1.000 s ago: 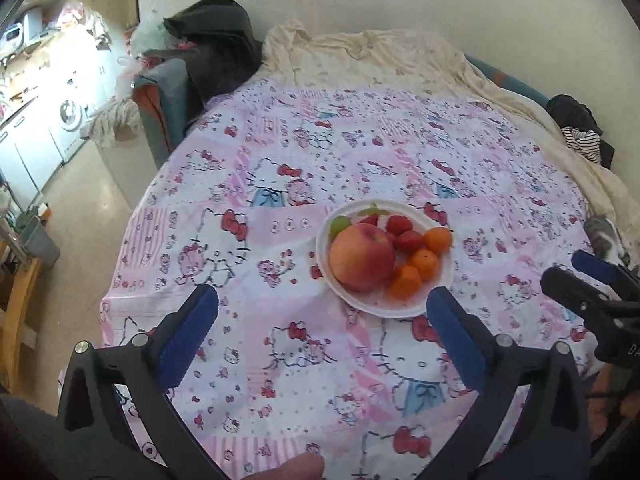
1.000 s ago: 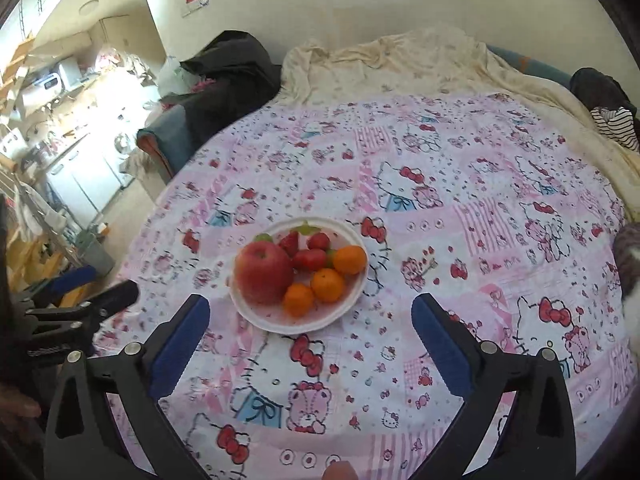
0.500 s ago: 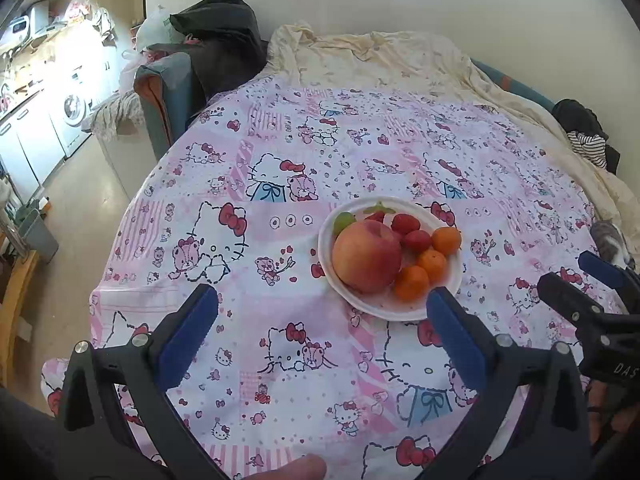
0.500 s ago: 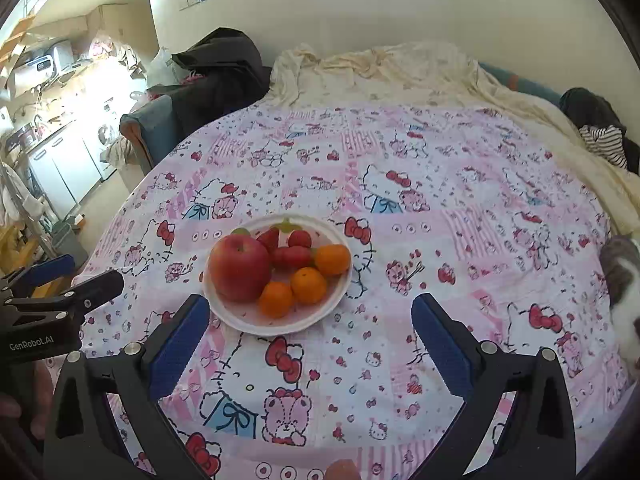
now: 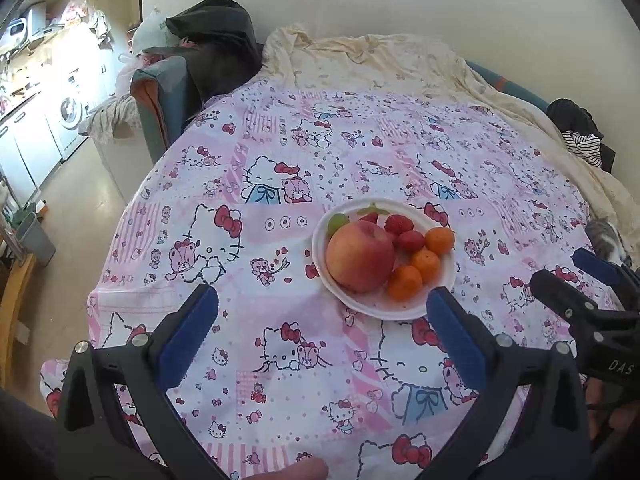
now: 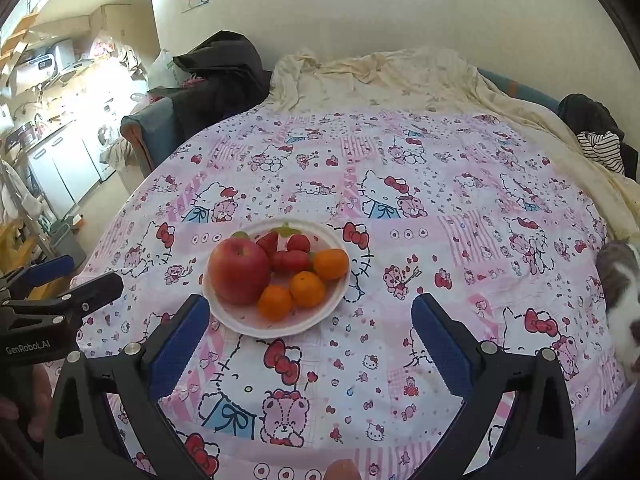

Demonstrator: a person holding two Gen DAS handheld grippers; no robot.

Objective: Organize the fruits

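plate (image 6: pixel 240 322): already holds apple (image 6: pixel 239 271), three oranges (image 6: pixel 307 289), strawberries (image 6: pixel 291 260)
left gripper (image 5: pixel 322 314): wide apart, empty, near side of plate
right gripper (image 6: pixel 310 330): same
tip: could be sorted or waiting; lift small fruit gently

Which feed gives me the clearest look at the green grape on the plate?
Left wrist view: the green grape shows at the plate's far rim beside the apple. In the right wrist view only a sliver peeks over the apple.

White plate (image 6: pixel 224 312) holds red apple (image 6: pixel 239 271), three oranges (image 6: pixel 307 289), strawberries (image 6: pixel 291 260).
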